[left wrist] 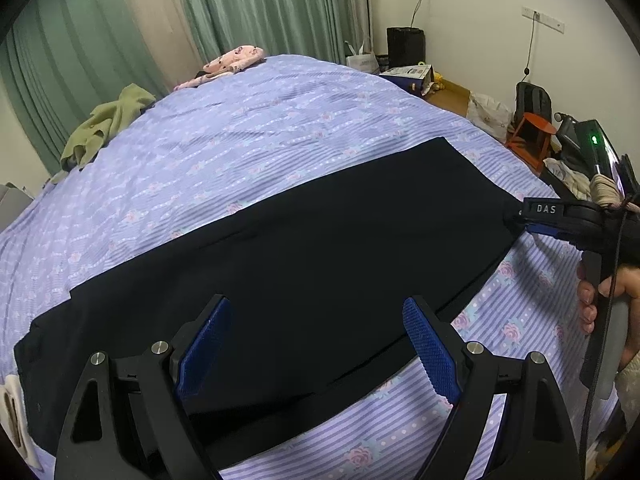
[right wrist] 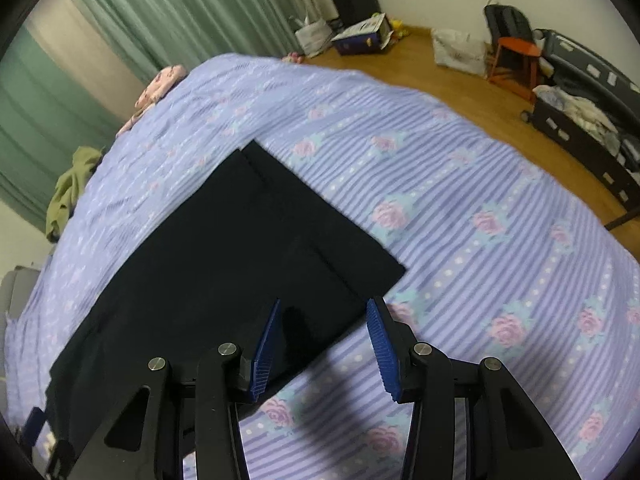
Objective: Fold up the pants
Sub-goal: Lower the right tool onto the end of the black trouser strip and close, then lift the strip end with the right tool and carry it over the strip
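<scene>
Black pants (left wrist: 320,248) lie flat lengthwise across a purple flowered bed sheet (left wrist: 260,128). My left gripper (left wrist: 316,304) hovers open over their near edge, both blue pads clear of the cloth. My right gripper (right wrist: 325,304) is partly open, its fingers straddling the near edge of the pants (right wrist: 224,248) close to the leg-end corner, with flat cloth below the gap and no pad pressing on it. In the left wrist view the right gripper (left wrist: 516,216) reaches that same corner, held by a person's hand (left wrist: 600,292).
A green garment (left wrist: 108,124) and a pink garment (left wrist: 236,60) lie at the bed's far side by the curtains. On the wooden floor to the right stand an orange stool (right wrist: 516,60), an open suitcase (right wrist: 580,120), bags and a box (right wrist: 364,36).
</scene>
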Demonstrator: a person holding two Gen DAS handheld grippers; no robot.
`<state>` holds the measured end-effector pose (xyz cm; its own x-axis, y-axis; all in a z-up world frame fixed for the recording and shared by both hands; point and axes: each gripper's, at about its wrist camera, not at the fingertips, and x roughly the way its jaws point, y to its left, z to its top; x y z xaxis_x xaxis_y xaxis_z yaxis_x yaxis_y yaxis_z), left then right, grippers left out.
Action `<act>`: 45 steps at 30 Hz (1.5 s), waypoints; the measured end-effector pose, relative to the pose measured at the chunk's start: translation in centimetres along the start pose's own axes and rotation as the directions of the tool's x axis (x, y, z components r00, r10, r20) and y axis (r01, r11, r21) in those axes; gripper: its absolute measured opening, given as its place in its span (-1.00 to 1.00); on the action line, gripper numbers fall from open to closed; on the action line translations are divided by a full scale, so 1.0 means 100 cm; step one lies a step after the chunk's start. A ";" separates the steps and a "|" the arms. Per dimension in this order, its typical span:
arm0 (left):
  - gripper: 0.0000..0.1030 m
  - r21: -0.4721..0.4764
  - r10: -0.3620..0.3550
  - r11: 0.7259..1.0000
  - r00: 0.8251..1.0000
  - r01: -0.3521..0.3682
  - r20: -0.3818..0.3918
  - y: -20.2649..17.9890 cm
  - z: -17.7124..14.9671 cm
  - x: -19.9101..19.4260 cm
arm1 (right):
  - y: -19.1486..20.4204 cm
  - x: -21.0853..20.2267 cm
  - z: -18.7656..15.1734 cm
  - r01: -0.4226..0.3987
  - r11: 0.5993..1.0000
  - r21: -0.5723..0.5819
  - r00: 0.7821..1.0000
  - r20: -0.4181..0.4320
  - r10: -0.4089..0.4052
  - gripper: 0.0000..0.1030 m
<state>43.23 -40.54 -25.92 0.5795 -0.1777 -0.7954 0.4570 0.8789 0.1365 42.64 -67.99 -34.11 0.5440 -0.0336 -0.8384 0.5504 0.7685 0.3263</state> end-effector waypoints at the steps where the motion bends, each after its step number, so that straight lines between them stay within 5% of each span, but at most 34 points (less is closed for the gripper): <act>1: 0.71 0.001 0.001 1.000 1.000 -0.001 0.000 0.000 0.000 0.000 | 0.003 -0.002 0.000 0.011 1.000 -0.011 1.000 0.005 -0.011 -0.11; 6: 0.71 -0.003 0.009 1.000 1.000 -0.009 -0.003 0.003 0.001 0.001 | 0.018 -0.022 0.005 -0.009 0.998 -0.069 0.996 0.086 0.015 -0.11; 16: 0.71 0.003 0.012 1.000 1.000 -0.012 -0.011 0.002 -0.003 0.001 | -0.001 0.011 0.004 -0.040 0.999 0.029 0.999 -0.004 0.040 -0.39; 18: 0.71 0.003 0.010 1.000 1.000 -0.010 -0.014 0.002 -0.003 0.001 | 0.004 0.008 0.008 -0.028 1.000 0.000 1.000 0.002 0.028 -0.83; 24: 0.71 -0.001 0.003 1.000 1.000 -0.003 -0.002 0.003 -0.001 -0.002 | 0.023 -0.014 0.029 0.137 0.983 -0.124 0.985 0.122 -0.122 -0.89; 31: 0.71 0.005 0.001 1.000 1.000 -0.001 -0.010 0.002 -0.004 -0.002 | 0.006 0.012 0.026 0.175 0.976 -0.128 0.984 0.029 -0.173 -0.89; 34: 0.71 0.009 0.006 1.000 1.000 -0.005 -0.014 0.002 -0.005 -0.001 | 0.004 0.006 0.020 0.194 0.975 -0.113 0.981 0.053 -0.189 -0.70; 36: 0.71 0.001 0.007 1.000 1.000 -0.007 -0.013 0.003 -0.005 0.000 | 0.002 -0.009 0.018 0.239 0.967 -0.088 0.968 0.094 -0.231 -0.11; 37: 0.71 -0.005 0.008 1.000 1.000 -0.008 -0.015 0.004 -0.005 0.001 | 0.001 -0.017 0.017 0.246 0.966 -0.075 0.965 0.115 -0.237 -0.04; 40: 0.71 -0.022 0.007 1.000 1.000 -0.007 -0.026 0.007 -0.004 0.005 | -0.002 -0.036 0.011 0.148 0.988 -0.048 0.981 0.137 -0.140 -0.03; 45: 0.71 -0.017 0.010 1.000 1.000 -0.011 -0.029 0.008 -0.005 0.007 | -0.006 -0.016 -0.001 0.008 1.000 0.009 1.000 0.021 -0.008 -0.03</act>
<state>43.64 -39.73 -26.68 0.5646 -0.1560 -0.8105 0.4395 0.8880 0.1353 41.34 -68.35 -33.06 0.5527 -0.0535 -0.8317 0.5607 0.7622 0.3235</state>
